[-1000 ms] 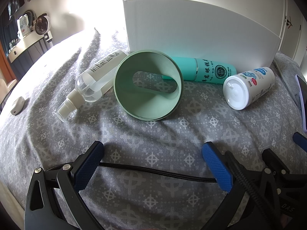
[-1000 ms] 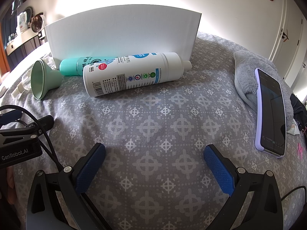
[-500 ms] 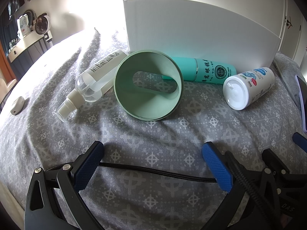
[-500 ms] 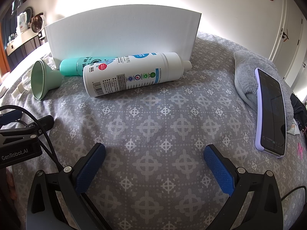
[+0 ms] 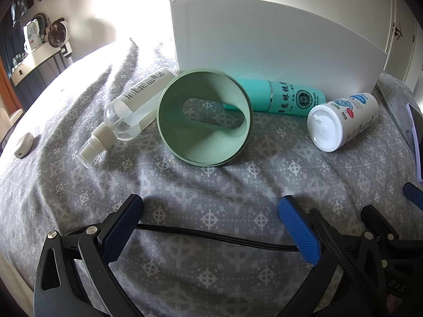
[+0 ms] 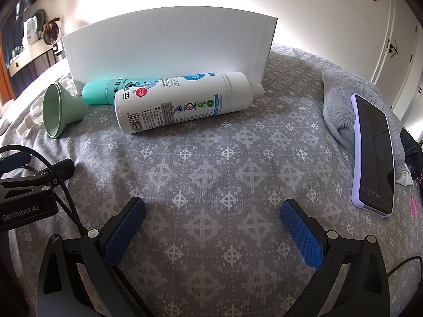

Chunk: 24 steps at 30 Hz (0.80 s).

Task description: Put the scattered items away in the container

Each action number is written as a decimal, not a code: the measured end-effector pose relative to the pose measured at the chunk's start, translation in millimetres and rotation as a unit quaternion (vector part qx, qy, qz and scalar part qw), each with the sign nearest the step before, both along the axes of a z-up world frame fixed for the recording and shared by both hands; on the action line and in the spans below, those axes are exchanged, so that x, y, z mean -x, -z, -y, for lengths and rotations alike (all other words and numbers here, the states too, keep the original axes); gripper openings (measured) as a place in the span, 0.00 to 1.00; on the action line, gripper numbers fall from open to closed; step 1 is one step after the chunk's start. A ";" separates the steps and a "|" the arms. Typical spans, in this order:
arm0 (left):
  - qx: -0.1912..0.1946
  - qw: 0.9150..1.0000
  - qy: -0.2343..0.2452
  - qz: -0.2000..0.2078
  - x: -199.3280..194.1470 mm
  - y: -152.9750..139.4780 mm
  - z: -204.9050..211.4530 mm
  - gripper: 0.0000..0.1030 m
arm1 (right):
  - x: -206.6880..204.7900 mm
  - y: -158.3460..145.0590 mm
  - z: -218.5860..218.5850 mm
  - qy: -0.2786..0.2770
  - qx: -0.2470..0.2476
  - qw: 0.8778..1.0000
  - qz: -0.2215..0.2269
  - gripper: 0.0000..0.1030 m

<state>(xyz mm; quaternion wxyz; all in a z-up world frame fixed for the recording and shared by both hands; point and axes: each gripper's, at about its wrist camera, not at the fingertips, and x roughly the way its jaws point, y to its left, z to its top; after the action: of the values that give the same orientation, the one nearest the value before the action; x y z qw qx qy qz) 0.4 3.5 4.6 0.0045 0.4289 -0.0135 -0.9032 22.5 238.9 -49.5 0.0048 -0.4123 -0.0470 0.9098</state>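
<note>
- With both tools parked low over the bed, nothing is in hand: the left hand-held gripper has its blue pads spread wide and empty, and the right hand-held gripper is spread just as wide over bare patterned cover.
- Four items lie in a row along the front of the white container, whose plain wall stands upright behind them; its opening is not visible from either camera.
- Green funnel sits on its side, wide mouth facing the left camera. It looks light and stiff, probably plastic, so a pinch across the thin rim should hold. The cone itself would likely squirt out of the pads.
- Clear spray bottle lies just left of the funnel and looks to be touching it, nozzle pointing outward. Smooth and round, so take it across the labelled body, not the narrow pump.
- Teal bottle rests against the container wall, partly hidden behind the funnel, so it is awkward to reach first.
- Big white bottle lies in front of the teal one, cap pointing right. It may be the heaviest here and will roll on soft bedding; grip mid-body, square across.
- Phone leans on a grey plush far right, well apart.
</note>
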 end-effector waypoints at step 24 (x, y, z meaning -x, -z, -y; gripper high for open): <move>0.000 1.000 0.000 0.000 0.0 0.2 0.2 1.00 | -6.2 0.2 3.5 -0.001 0.008 1.000 0.000 1.00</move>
<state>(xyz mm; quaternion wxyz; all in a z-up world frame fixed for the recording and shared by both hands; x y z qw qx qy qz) 0.4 3.3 4.4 0.0042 0.4289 -0.0134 -0.9033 28.7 235.3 -49.7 0.0007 -0.4122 -0.0400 0.9102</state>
